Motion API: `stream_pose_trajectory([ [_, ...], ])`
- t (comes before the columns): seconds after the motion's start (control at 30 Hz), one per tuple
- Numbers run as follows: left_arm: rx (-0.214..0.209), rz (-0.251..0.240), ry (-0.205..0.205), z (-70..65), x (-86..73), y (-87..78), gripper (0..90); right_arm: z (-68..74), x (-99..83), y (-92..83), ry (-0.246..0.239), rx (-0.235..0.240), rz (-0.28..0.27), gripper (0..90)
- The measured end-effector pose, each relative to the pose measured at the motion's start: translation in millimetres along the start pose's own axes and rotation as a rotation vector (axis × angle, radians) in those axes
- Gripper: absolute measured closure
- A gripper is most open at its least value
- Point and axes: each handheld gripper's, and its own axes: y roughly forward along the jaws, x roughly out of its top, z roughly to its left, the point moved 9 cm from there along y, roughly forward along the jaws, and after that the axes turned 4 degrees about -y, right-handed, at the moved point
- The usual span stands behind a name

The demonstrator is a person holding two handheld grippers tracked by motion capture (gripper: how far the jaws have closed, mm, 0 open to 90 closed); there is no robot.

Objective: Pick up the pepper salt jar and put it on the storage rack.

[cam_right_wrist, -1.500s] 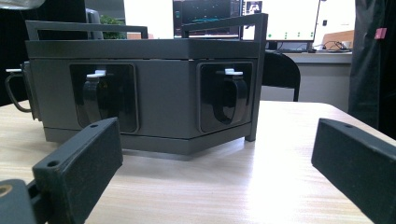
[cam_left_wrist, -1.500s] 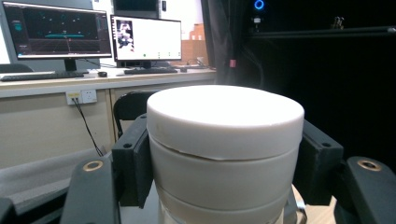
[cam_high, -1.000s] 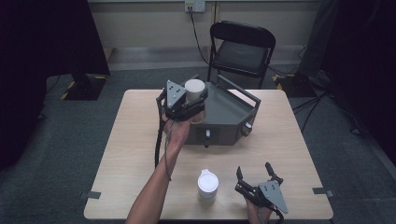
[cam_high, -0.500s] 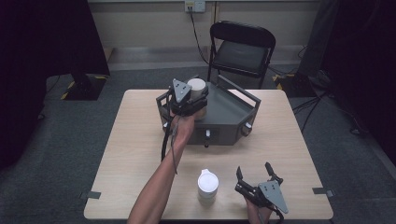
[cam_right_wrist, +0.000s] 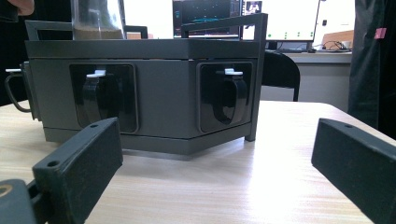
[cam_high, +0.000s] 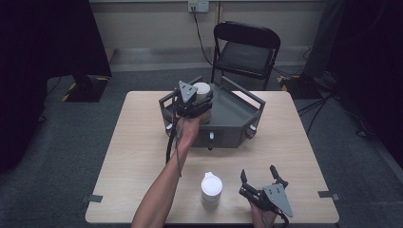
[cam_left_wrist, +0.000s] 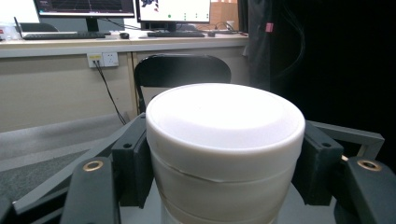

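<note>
Nearest the bench edge, the right hand-held gripper rests low on the wood, jaws spread wide apart with nothing between them. In the right gripper view those two black jaws frame the grey box straight ahead, its two dark front panels each with a white-tipped latch. Just beside that gripper, to its left in the high view, stands a white jug on the bench, upright, touching neither gripper.

Further out, the person's left forearm stretches up the bench to the left hand-held gripper, which is over the box's near-left corner. It's clamped on a white jar, pads pressing both sides, the lid flat and level in the left gripper view. The jar sits upright at the tray-like top of the box; whether its base touches the surface, can't tell.

Beyond the bench, a black chair faces in.
</note>
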Motion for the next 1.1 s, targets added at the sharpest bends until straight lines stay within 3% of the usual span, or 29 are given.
stream_pose_trajectory([
  [0.3,0.008,-0.009,0.004,-2.0,-2.7,-1.2,33.8,0.0,0.0,0.0,0.0,0.0,0.0,0.7],
  [0.73,-0.007,-0.009,-0.039,0.9,-4.2,-2.9,33.2,-0.1,-0.1,-0.1,0.0,0.001,0.0,0.7],
  [1.1,-0.053,-0.043,-0.063,5.5,-3.1,-5.3,18.1,-0.2,-0.1,-0.1,0.001,0.002,-0.001,0.7],
])
